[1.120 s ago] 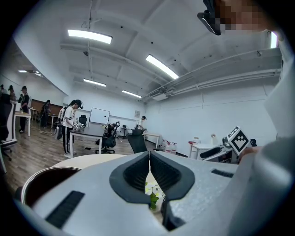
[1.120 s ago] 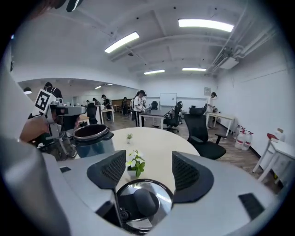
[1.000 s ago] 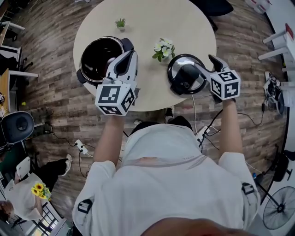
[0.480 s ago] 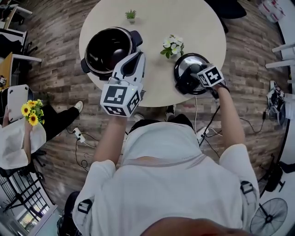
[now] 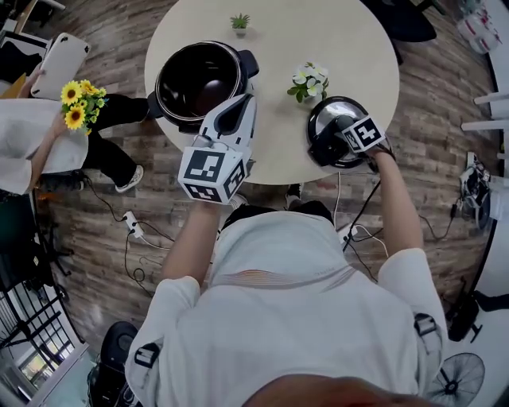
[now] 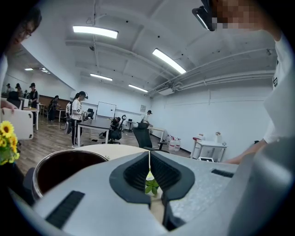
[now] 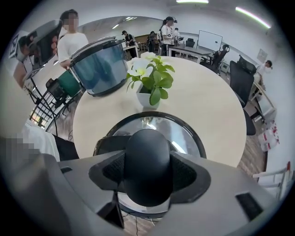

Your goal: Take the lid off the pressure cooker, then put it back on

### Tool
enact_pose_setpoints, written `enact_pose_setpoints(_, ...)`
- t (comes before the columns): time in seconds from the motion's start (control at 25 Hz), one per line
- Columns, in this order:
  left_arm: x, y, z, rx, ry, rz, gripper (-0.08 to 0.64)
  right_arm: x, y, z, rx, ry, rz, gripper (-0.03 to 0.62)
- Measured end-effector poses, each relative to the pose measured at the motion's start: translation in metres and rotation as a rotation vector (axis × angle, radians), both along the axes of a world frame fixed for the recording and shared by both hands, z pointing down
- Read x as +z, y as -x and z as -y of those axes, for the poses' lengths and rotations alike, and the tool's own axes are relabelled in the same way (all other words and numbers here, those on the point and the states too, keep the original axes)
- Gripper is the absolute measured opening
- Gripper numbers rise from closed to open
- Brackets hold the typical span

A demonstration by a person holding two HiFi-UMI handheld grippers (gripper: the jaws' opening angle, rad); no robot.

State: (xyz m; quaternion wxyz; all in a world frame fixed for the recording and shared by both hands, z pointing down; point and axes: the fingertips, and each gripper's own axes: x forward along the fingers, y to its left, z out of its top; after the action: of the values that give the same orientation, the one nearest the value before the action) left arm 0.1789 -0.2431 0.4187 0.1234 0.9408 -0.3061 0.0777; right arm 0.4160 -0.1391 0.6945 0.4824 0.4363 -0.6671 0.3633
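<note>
The black pressure cooker pot (image 5: 165,86) stands open on the left of the round table (image 5: 350,48); its rim (image 6: 48,160) also shows in the left gripper view. The shiny lid (image 5: 320,117) lies flat near the table's front right edge. My right gripper (image 5: 338,141) points steeply down over it. Its jaws are closing on the lid's black knob (image 7: 147,161), and both pads touch the knob's sides. My left gripper (image 5: 232,107) hovers shut and empty just in front of the pot, apart from it, its jaws (image 6: 149,161) pressed together.
White flowers in a small pot (image 5: 308,82) stand between the cooker and the lid, right behind the lid (image 7: 152,87). A tiny green plant (image 5: 239,22) sits at the far edge. A person holding sunflowers (image 5: 75,103) stands at the left. Cables (image 5: 131,230) lie on the floor.
My right gripper dropped from a level pose beside the lid and tipped down onto the knob. The left gripper barely moved. The person with sunflowers walked up along the left side.
</note>
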Motion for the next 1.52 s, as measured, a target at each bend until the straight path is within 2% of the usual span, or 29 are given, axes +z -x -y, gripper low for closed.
enact_pose_setpoints(0.24, -0.005, 0.002, 0.001, 0.003, -0.011, -0.007, 0.011, -0.004, 0.0, 0.0, 0.012, -0.001, -0.016, 0.281)
enact_pose_setpoints(0.44, -0.008, 0.01, 0.005, -0.012, -0.018, -0.017, 0.011, -0.034, 0.001, -0.004, -0.011, -0.028, -0.023, 0.281)
enact_pose_setpoints(0.64, -0.016, 0.024, 0.009, -0.03, -0.03, -0.037, 0.011, -0.1, 0.009, -0.005, -0.046, -0.069, -0.013, 0.281)
enact_pose_setpoints(0.84, -0.026, 0.05, 0.014, -0.075, -0.051, -0.066, 0.011, -0.184, 0.033, 0.02, -0.128, -0.152, -0.013, 0.281)
enact_pose_setpoints(1.0, -0.038, 0.081, 0.013, -0.137, -0.079, -0.078, 0.011, -0.236, 0.069, 0.056, -0.238, -0.194, 0.011, 0.281)
enact_pose_setpoints(1.2, -0.043, 0.134, 0.004, -0.249, -0.106, -0.084, 0.011, -0.274, 0.135, 0.112, -0.418, -0.222, -0.003, 0.281)
enact_pose_setpoints(1.36, -0.05, 0.18, -0.012, -0.323, -0.115, -0.087, 0.011, -0.295, 0.206, 0.146, -0.538, -0.205, -0.004, 0.281)
enact_pose_setpoints(1.52, -0.047, 0.216, -0.023, -0.415, -0.124, -0.079, 0.011, -0.292, 0.274, 0.179, -0.642, -0.155, 0.021, 0.28)
